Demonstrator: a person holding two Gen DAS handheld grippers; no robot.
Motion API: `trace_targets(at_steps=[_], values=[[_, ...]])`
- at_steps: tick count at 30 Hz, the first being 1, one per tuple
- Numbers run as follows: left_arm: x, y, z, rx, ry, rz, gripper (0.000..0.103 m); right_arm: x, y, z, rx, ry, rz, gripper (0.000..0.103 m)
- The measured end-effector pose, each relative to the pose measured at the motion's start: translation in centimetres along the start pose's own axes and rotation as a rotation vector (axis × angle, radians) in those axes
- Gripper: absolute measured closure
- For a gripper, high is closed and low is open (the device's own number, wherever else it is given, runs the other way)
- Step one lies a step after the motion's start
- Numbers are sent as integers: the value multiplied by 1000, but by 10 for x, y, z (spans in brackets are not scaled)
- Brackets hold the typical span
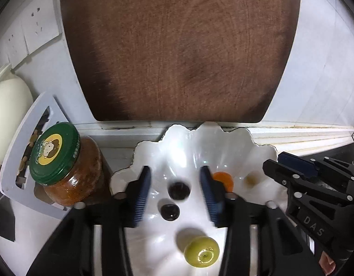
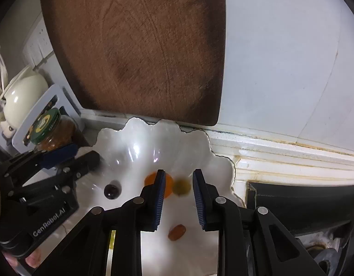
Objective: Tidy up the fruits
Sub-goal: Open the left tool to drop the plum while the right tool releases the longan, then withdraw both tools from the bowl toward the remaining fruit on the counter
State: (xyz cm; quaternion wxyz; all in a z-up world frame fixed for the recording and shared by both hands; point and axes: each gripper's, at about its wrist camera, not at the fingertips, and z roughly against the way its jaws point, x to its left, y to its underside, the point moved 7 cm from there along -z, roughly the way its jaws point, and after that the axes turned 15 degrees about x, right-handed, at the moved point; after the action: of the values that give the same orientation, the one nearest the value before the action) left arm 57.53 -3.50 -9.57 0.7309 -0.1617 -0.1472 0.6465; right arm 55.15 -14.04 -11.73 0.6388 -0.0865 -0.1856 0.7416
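Left wrist view: white scalloped dish [image 1: 177, 142] sits on the counter against the foot of a wooden cutting board [image 1: 177, 46] that leans on the wall. A jar with a green lid [image 1: 55, 154] stands just beside the dish on its left.

Fruit already in the dish: two dark fruits [image 1: 178, 189], a green fruit [image 1: 201, 251] nearer the camera, an orange fruit [image 1: 224, 179]. The dish reads as the collecting place.

Left gripper [image 1: 175, 169]: angled down over the dish, jaws apart, pads pressing nothing. The dark fruits lie below the gap. Likely a drop-off posture, low so that round fruit does not roll out.

Right wrist view: right gripper [image 2: 179, 172] also points down into the dish, jaws drawn near together, clamping nothing that I can see. A blurred yellow-green fruit [image 2: 181, 186] lies past the tips, beside the orange one. A small orange-brown fruit [image 2: 177, 232] rests below the jaws.

Judgement: sorting well along; whether more fruit waits outside the dish is not visible.
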Motion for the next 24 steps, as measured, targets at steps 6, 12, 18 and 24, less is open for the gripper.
trace_targets(at_steps=[6, 12, 18, 24], values=[[6, 4, 11, -12, -15, 18, 48, -6, 3, 3, -1, 10, -26, 69], [7, 12, 31, -37, -44, 17, 41, -7, 15, 20, -23, 34, -25, 69], [5, 25, 56, -74, -51, 16, 38, -9, 26, 49, -75, 26, -19, 69], [4, 44, 84, -111, -30, 27, 38, -7, 39, 76, -131, 35, -2, 69]])
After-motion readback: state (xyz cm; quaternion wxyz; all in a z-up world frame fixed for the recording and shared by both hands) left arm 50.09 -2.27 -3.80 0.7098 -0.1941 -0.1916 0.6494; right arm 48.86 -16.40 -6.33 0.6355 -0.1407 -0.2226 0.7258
